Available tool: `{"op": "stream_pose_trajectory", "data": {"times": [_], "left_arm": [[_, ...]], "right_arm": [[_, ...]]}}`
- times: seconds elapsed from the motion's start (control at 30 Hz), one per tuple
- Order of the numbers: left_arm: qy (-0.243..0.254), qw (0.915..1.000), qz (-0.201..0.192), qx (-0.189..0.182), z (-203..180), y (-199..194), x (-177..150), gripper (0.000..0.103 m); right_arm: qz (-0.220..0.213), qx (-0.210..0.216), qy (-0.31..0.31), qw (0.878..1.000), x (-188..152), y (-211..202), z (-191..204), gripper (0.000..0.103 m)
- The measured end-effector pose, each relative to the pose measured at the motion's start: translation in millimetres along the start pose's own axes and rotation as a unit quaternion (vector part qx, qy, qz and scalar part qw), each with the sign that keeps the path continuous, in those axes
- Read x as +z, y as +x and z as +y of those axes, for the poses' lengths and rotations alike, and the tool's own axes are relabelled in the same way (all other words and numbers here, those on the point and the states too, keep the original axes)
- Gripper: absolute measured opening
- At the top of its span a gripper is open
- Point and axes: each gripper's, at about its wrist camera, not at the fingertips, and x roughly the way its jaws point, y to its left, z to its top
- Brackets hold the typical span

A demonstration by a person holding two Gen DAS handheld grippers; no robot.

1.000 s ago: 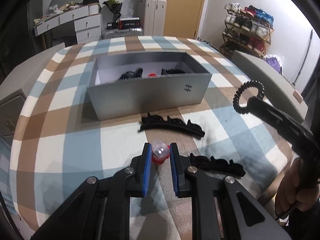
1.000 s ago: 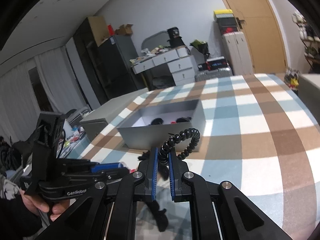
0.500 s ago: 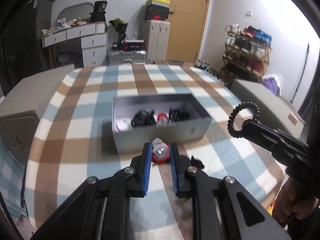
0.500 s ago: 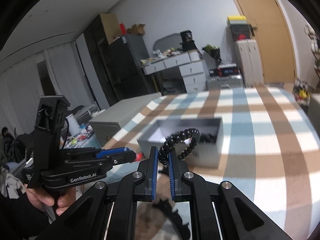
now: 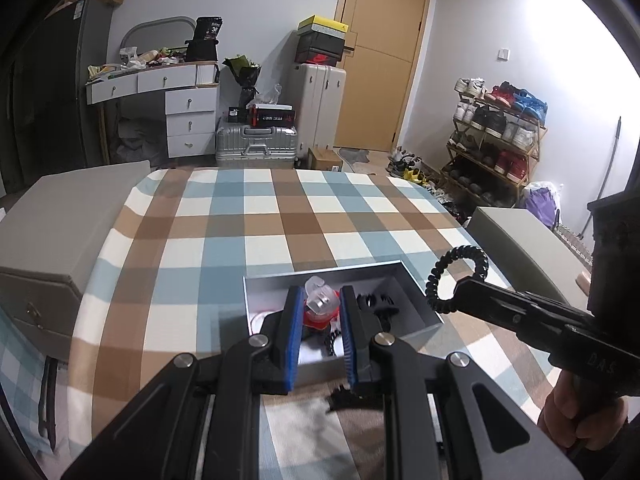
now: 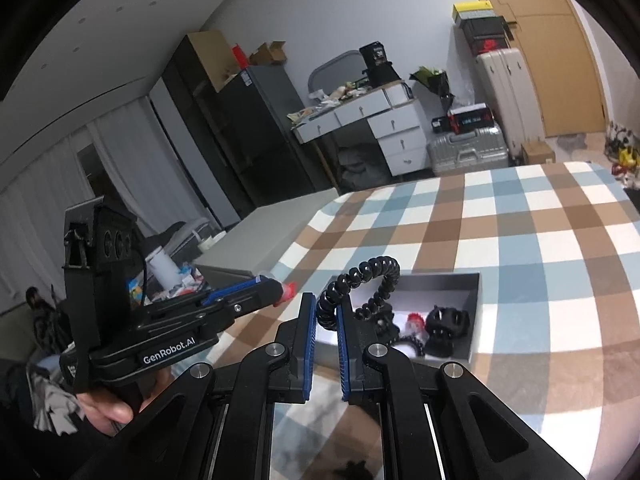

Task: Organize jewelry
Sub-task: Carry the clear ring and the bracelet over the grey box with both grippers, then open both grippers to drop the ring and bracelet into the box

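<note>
My left gripper [image 5: 320,304] is shut on a small red and clear hair clip [image 5: 321,307] and holds it above the open grey box [image 5: 420,300]. My right gripper [image 6: 326,312] is shut on a black spiral hair tie [image 6: 372,280], also raised over the box [image 6: 474,320]; it shows at the right of the left wrist view [image 5: 444,308] with the tie [image 5: 460,276]. Inside the box lie black hair clips [image 6: 446,326] and a red piece [image 6: 415,320].
The box sits on a checked blue, brown and white cloth [image 5: 280,220]. A black claw clip [image 5: 348,400] lies on the cloth in front of the box. Grey blocks flank the table at left [image 5: 60,224] and right [image 5: 520,240].
Both grippers have risen and moved forward over the box, each still holding its item. The black clips on the cloth have dropped below view.
</note>
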Motion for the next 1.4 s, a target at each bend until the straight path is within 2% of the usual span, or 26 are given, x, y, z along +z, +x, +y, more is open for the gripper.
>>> {"op": "stream_pose_trajectory", "data": {"times": [0.4,0.93,1.1,1.13,1.17,1.2,1.23,1.27,1.3,1.37,1.4], "left_arm": [[-0.028,0.9984,0.042,-0.027,4.8,35.2,1.0,0.013],[-0.030,0.9965,0.073,-0.029,8.1,58.7,0.1,0.013],[-0.045,0.9949,0.078,-0.046,13.8,63.4,5.1,0.013],[-0.048,0.9947,0.079,-0.045,14.9,64.1,5.8,0.015],[-0.049,0.9945,0.081,-0.045,15.9,64.2,6.9,0.016],[-0.048,0.9944,0.082,-0.044,16.4,64.1,7.5,0.023],[-0.049,0.9945,0.082,-0.042,16.9,63.6,7.8,0.032],[-0.051,0.9946,0.080,-0.043,17.8,62.4,7.8,0.036],[-0.054,0.9946,0.077,-0.045,18.5,60.2,7.6,0.040],[-0.054,0.9947,0.073,-0.048,17.8,55.6,6.6,0.041],[-0.052,0.9949,0.073,-0.046,16.5,54.1,6.1,0.041]], "right_arm": [[0.051,-0.013,0.035,0.998,13.1,50.8,-31.6,0.009],[0.099,-0.028,0.044,0.994,6.1,84.8,-51.4,0.009],[0.106,-0.036,0.043,0.993,11.3,92.6,-51.8,0.013],[0.108,-0.035,0.048,0.992,12.6,92.3,-52.9,0.015],[0.109,-0.033,0.052,0.992,13.3,91.6,-53.6,0.023],[0.108,-0.030,0.056,0.992,13.7,89.6,-55.0,0.033],[0.105,-0.030,0.061,0.992,13.8,86.1,-56.7,0.038],[0.102,-0.030,0.064,0.992,13.9,83.1,-57.4,0.044],[0.100,-0.025,0.066,0.993,14.0,80.0,-57.6,0.046],[0.094,-0.021,0.063,0.993,14.5,72.8,-56.3,0.049],[0.090,-0.022,0.061,0.994,15.1,69.9,-55.4,0.057]]}}
